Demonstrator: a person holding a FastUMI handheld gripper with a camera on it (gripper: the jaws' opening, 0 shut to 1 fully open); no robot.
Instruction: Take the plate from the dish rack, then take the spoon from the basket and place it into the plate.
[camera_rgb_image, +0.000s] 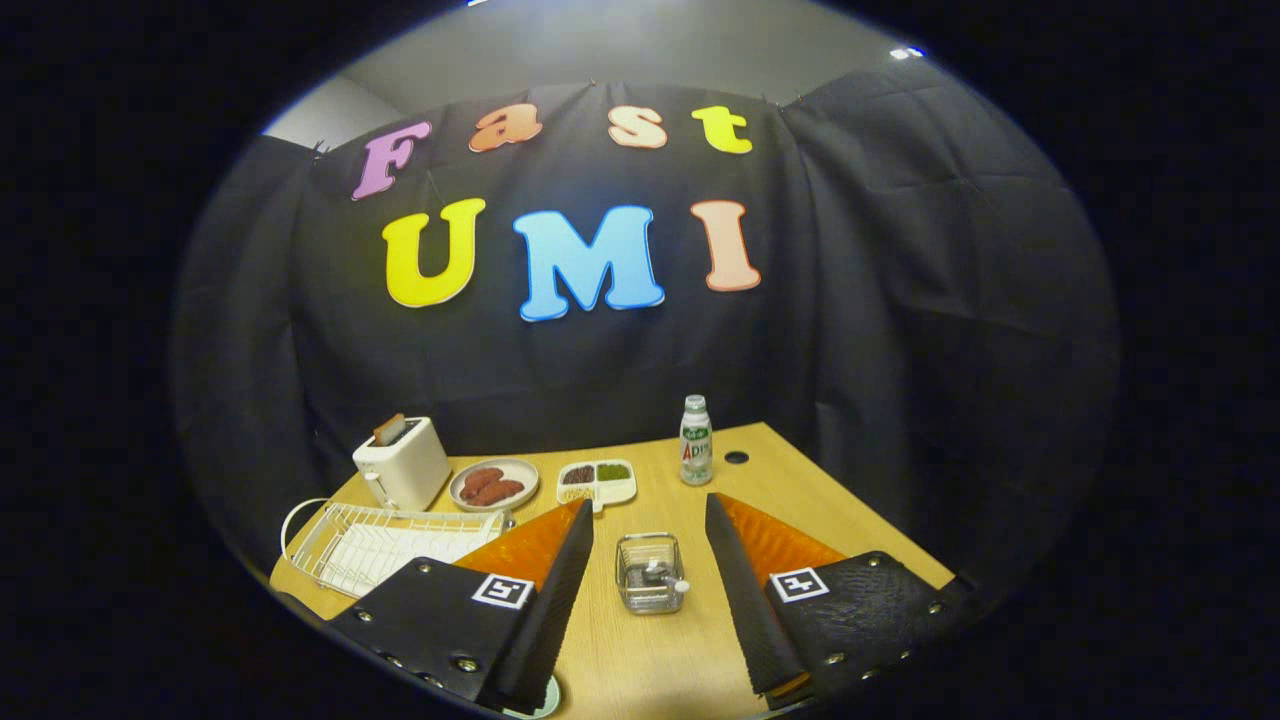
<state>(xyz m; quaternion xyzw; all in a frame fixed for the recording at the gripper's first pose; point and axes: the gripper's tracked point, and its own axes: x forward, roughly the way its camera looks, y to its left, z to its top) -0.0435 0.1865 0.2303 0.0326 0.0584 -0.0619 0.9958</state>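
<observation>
Gripper view: hand-held gripper (648, 590) wide apart, empty; spoon (660, 576) inside basket (649, 572) between fingers.

Basket (650, 572) sits on table (650, 660) between the 2 spread fingers of gripper (648, 520), nothing gripped; spoon (662, 578) lies in it. Dish rack (385, 545) is left of basket, behind left finger. Beyond rack: toaster (402, 462). Right of toaster: plate w/ food (494, 484), then divided tray (597, 483), then bottle (696, 440).

Claw (648, 560) spread wide, square coded tags (one each finger), metal rivets
</observation>
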